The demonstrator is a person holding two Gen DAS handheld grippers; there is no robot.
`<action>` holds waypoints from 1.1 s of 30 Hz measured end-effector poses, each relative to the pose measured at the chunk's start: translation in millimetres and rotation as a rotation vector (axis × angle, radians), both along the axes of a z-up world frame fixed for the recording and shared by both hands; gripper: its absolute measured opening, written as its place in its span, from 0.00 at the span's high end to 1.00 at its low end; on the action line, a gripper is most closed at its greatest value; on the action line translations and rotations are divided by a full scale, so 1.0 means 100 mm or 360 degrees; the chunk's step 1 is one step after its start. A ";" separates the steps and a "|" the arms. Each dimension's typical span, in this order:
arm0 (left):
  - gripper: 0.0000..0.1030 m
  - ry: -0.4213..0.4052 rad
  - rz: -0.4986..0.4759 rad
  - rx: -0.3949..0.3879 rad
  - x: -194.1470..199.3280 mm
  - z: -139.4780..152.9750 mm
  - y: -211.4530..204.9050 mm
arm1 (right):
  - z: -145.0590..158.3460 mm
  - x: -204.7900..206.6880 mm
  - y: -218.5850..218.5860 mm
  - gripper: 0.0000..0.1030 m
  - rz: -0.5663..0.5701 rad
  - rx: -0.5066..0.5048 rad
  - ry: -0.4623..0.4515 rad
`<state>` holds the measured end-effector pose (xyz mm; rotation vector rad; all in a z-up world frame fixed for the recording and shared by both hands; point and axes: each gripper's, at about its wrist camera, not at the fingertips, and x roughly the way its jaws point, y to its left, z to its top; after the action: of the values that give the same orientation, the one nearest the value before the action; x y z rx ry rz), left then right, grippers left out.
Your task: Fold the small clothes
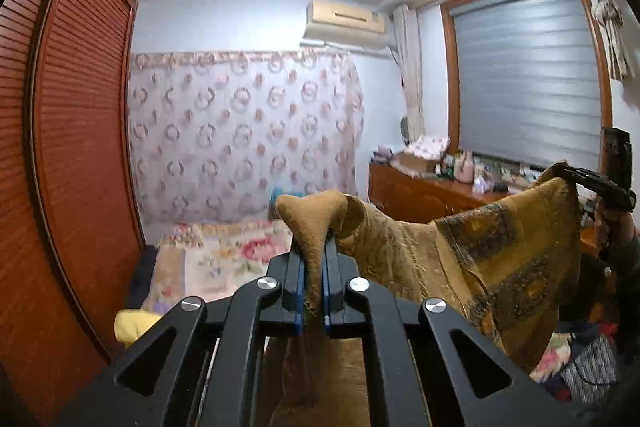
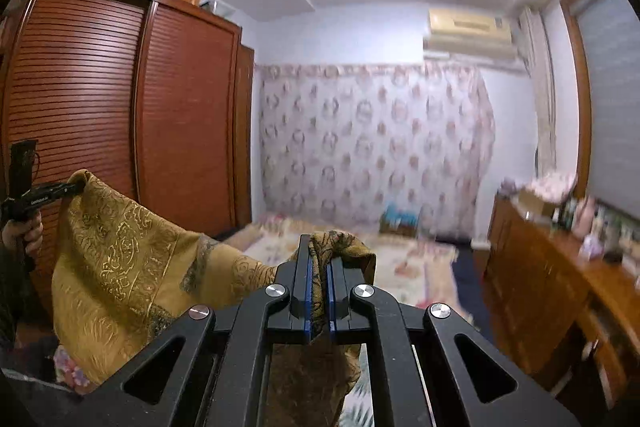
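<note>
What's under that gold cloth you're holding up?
The gold cloth hangs from both grippers, left and right, above a floral bed. Whatever lies directly beneath it is hidden by cloth and grippers.

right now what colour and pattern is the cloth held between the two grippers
Mustard-gold cloth with ornate gold scrollwork and darker bands, clearest in the right wrist view.

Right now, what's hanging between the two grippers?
Only the mustard patterned cloth. It spans from the left gripper, shut on one corner, to the right gripper, shut on another, sagging between them. Both wrist views show it.
</note>
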<state>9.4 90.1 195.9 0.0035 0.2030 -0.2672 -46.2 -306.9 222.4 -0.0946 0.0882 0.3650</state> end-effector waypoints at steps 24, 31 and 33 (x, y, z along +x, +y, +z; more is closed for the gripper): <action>0.44 0.0945 0.0190 0.0131 2.69 -2.37 0.69 | -2.10 3.38 0.60 0.66 -0.0326 -0.0389 0.1064; 0.43 0.0909 0.0131 0.0171 2.07 -2.49 0.39 | -1.94 3.19 0.19 0.50 -0.0350 -0.0273 0.1057; 0.43 0.0898 0.0128 0.0157 1.99 -2.48 0.32 | -1.94 3.14 0.12 0.47 -0.0366 -0.0264 0.1037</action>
<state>208.7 122.3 -52.3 0.0174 0.7755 -0.1721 267.3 -294.6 28.3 -0.1250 0.7683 0.1457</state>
